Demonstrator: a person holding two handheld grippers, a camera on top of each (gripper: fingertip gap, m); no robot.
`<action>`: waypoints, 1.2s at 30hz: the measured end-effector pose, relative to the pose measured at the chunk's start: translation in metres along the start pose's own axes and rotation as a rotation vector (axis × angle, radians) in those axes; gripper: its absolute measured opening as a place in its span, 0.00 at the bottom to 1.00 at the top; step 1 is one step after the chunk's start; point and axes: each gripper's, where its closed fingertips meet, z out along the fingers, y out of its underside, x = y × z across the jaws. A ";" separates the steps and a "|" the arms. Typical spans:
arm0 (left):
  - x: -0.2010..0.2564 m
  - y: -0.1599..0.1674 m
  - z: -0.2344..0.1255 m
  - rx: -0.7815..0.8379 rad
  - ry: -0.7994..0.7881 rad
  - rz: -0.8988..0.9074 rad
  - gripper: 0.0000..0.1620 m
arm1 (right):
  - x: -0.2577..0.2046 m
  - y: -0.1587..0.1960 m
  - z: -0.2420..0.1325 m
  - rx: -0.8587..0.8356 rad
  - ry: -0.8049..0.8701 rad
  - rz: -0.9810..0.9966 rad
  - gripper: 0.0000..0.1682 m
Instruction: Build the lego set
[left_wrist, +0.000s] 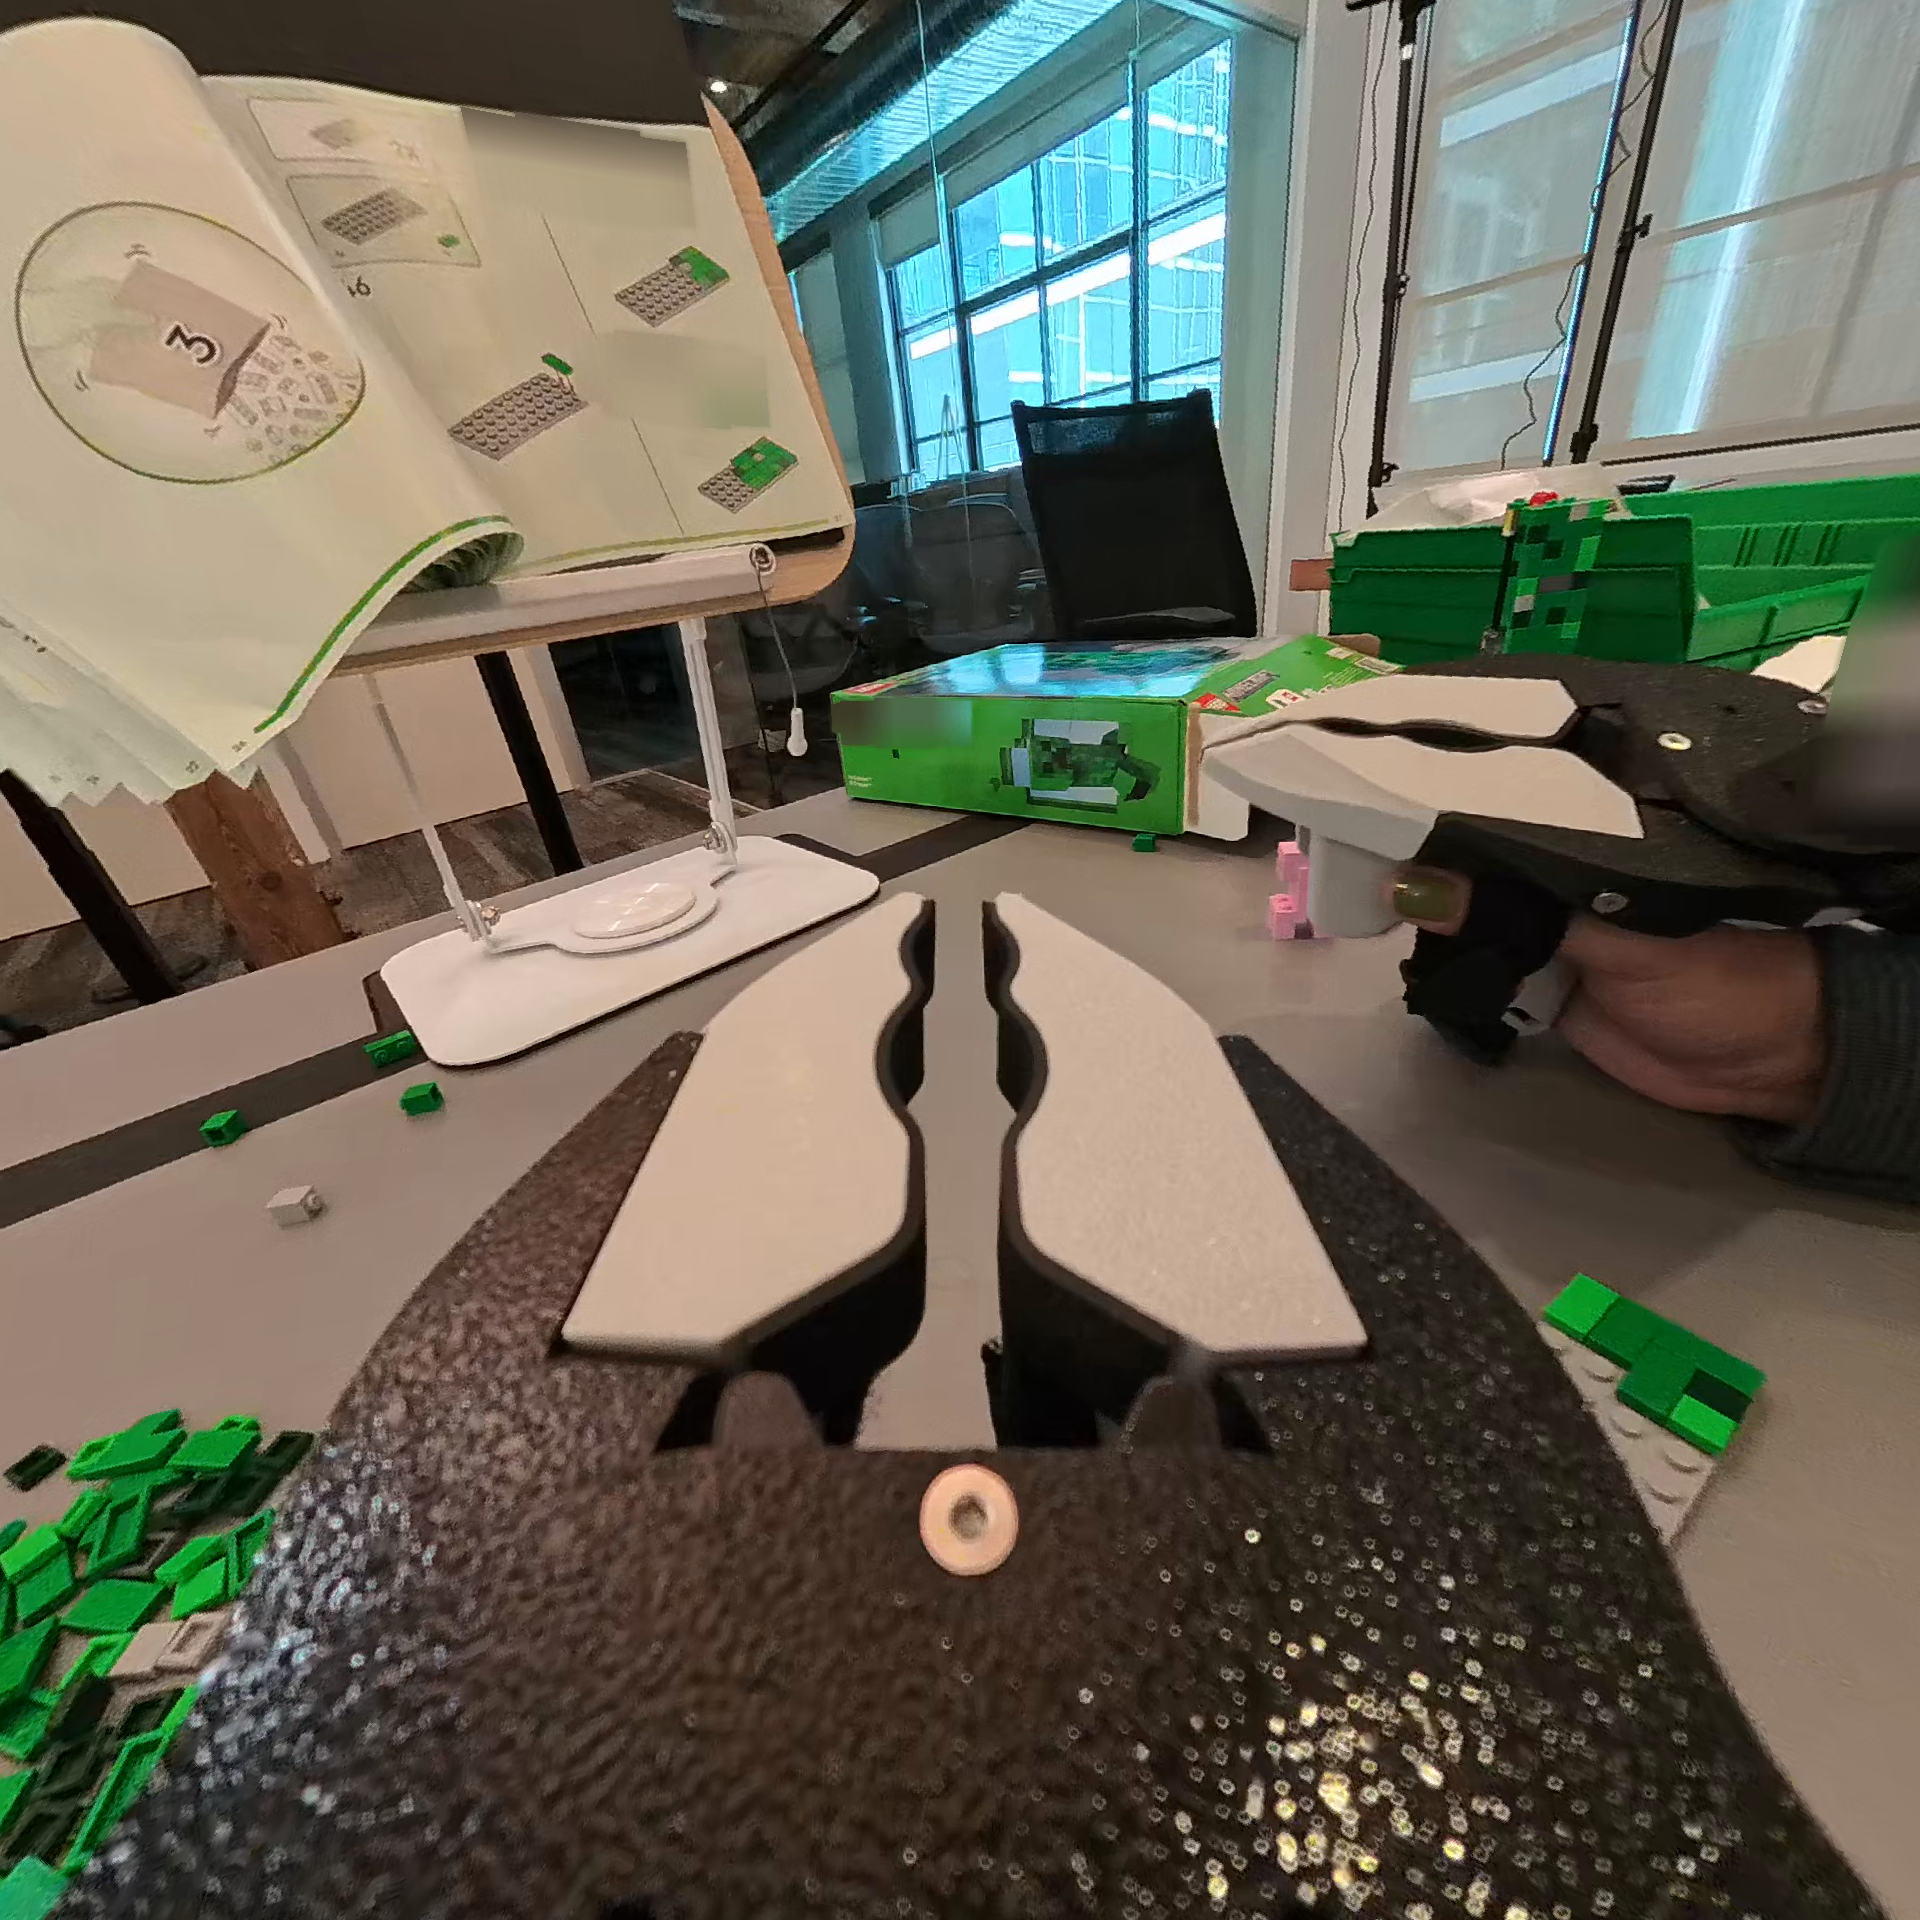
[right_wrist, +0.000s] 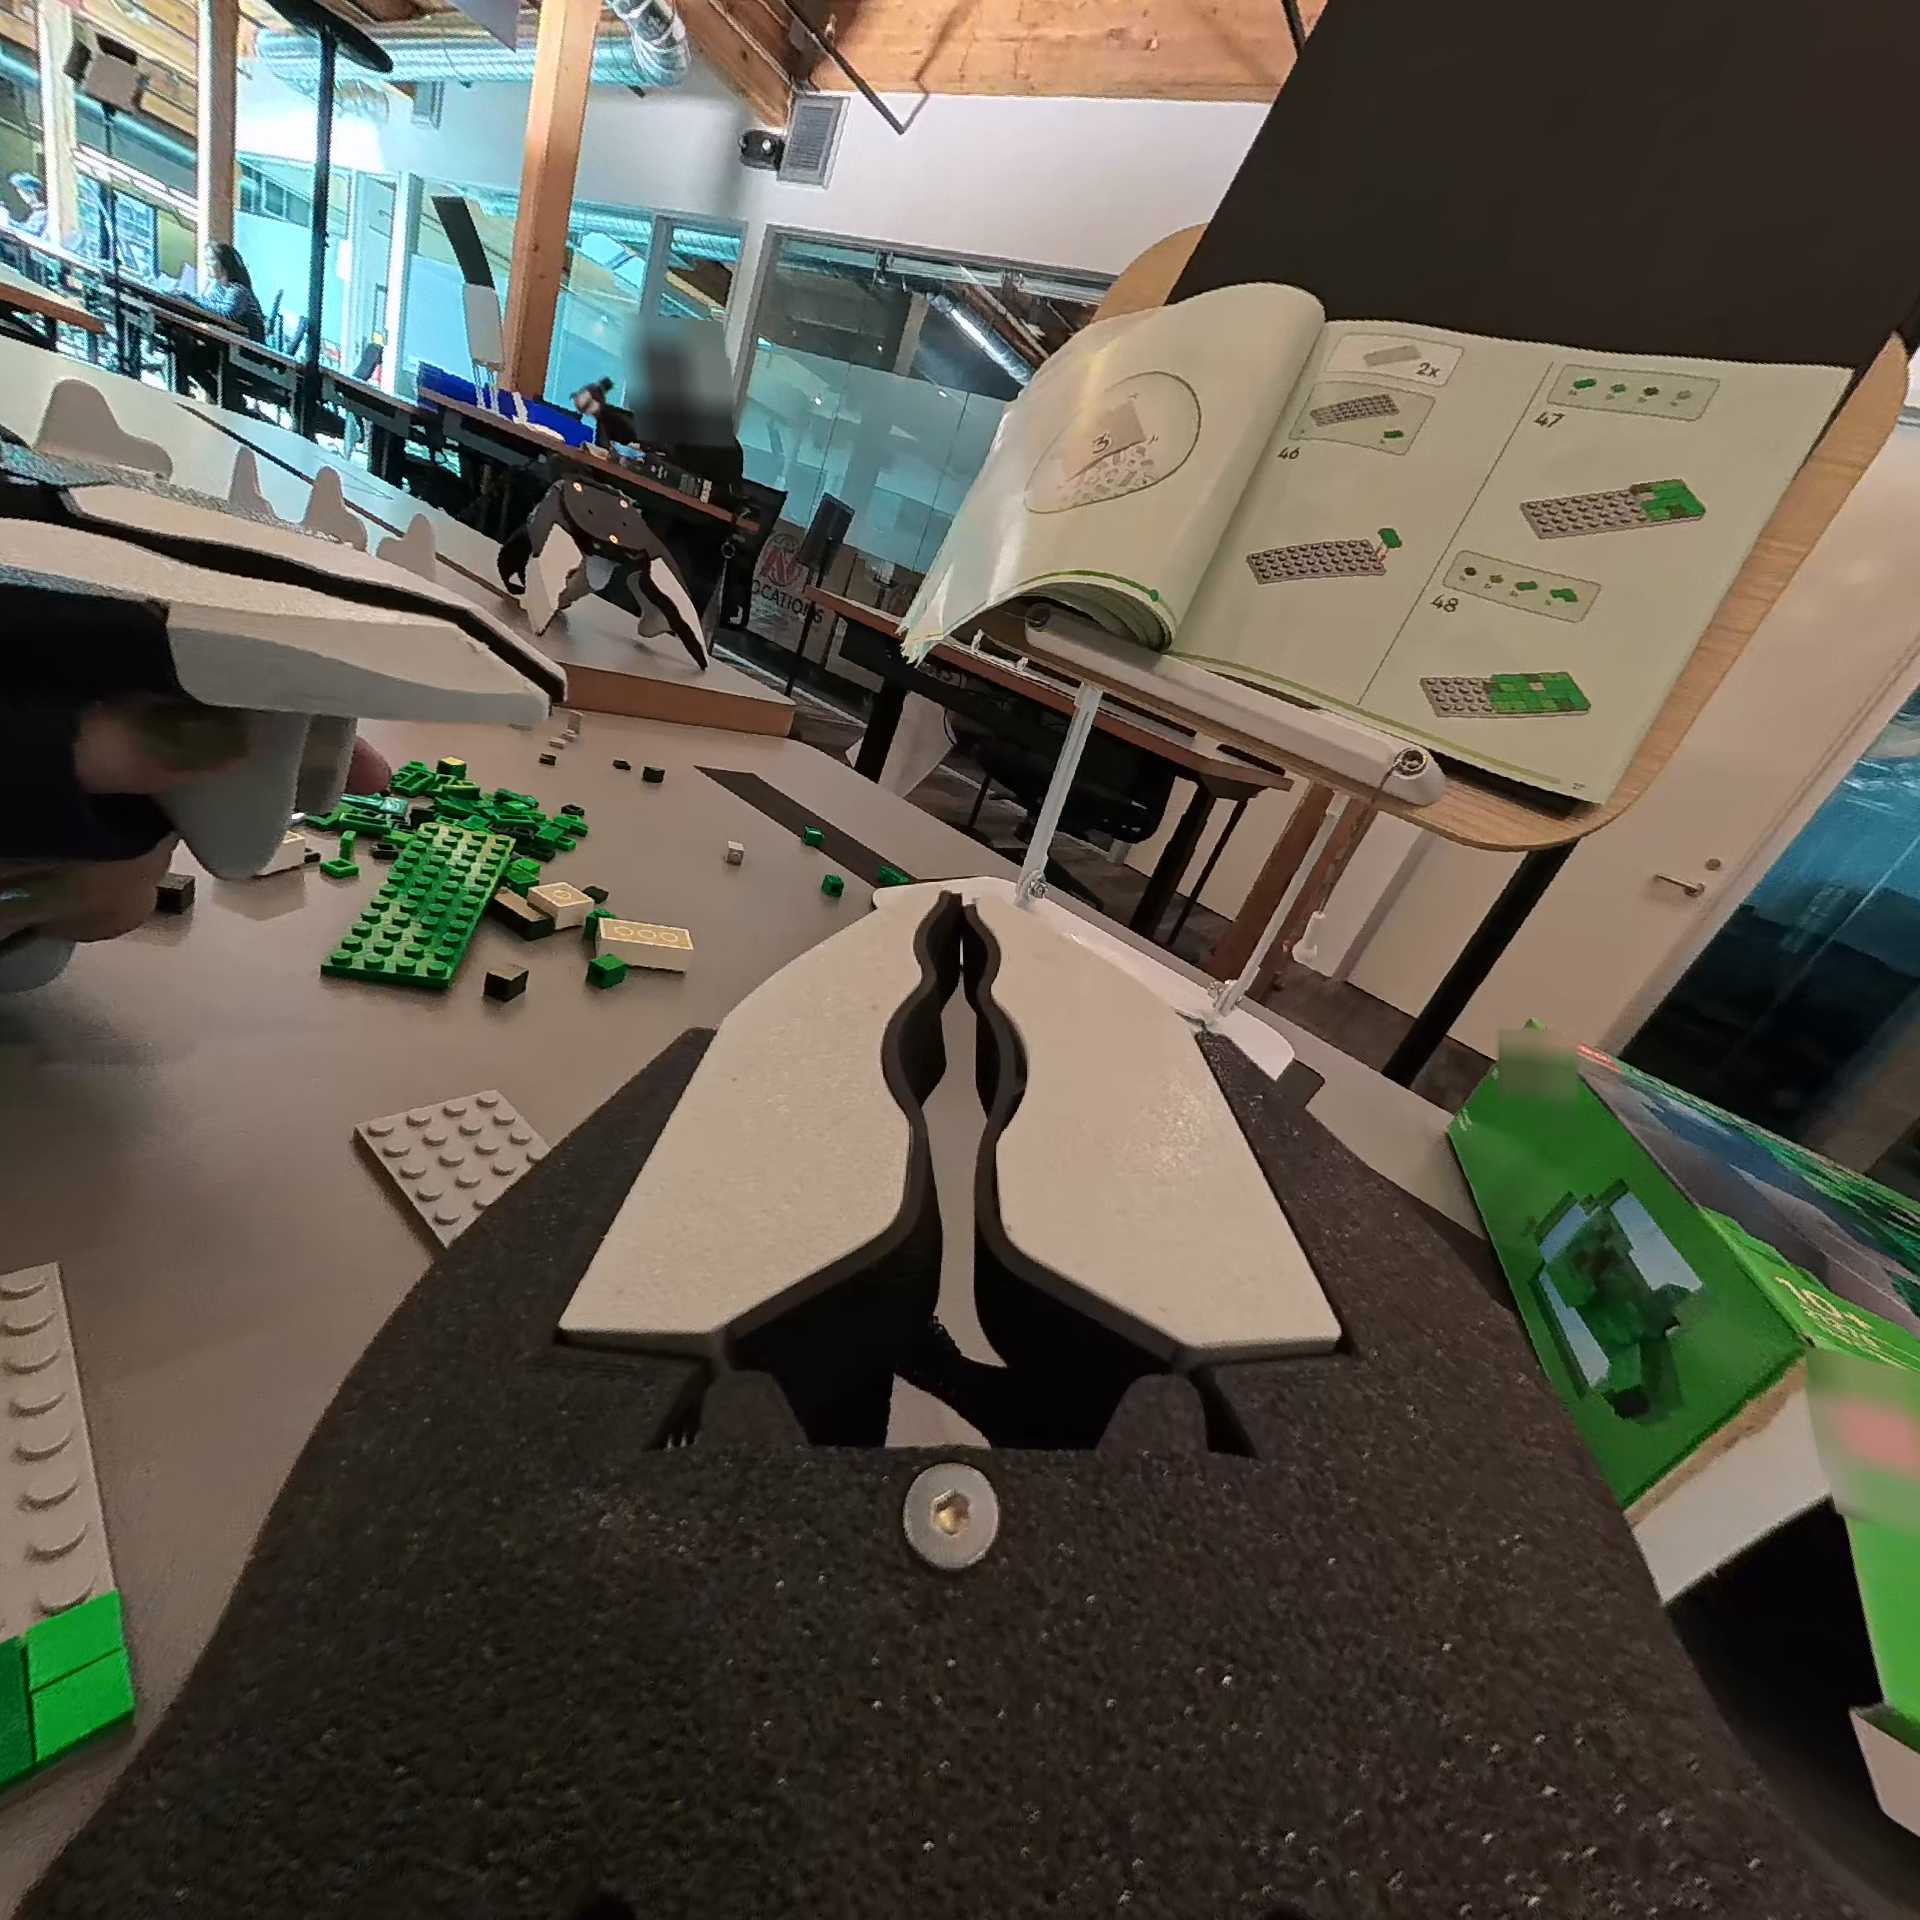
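My left gripper (left_wrist: 958, 906) hovers low over the grey table with its jaws a narrow gap apart and nothing between them. My right gripper (right_wrist: 961, 906) is shut and empty, pointing toward the booklet stand; it also shows in the left wrist view (left_wrist: 1221, 750), held by a hand. A long grey plate with green tiles at one end (left_wrist: 1652, 1382) lies by my left gripper's right side, and also shows in the right wrist view (right_wrist: 42, 1455). A grey square plate (right_wrist: 457, 1153), a long green plate (right_wrist: 426, 904) and a pile of small green pieces (left_wrist: 104, 1558) lie on the table.
An open instruction booklet (left_wrist: 416, 343) rests on a white stand (left_wrist: 623, 935) at the back. A green set box (left_wrist: 1039, 727) lies behind, with green bins (left_wrist: 1766, 582) and a small pink piece (left_wrist: 1288, 894) nearby. Loose green and grey bricks (left_wrist: 416, 1098) are scattered about. The grippers' ends are close to 10 cm from one another.
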 end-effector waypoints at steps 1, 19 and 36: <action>0.002 0.001 0.001 -0.007 0.011 0.003 0.05 | 0.000 0.000 0.000 -0.001 -0.001 -0.003 0.00; 0.005 0.004 0.003 -0.025 0.026 0.012 0.03 | -0.004 0.004 0.000 -0.032 -0.021 0.009 0.00; 0.033 0.001 0.000 -0.044 0.036 0.181 0.07 | -0.002 0.010 0.002 -0.087 0.008 -0.040 0.00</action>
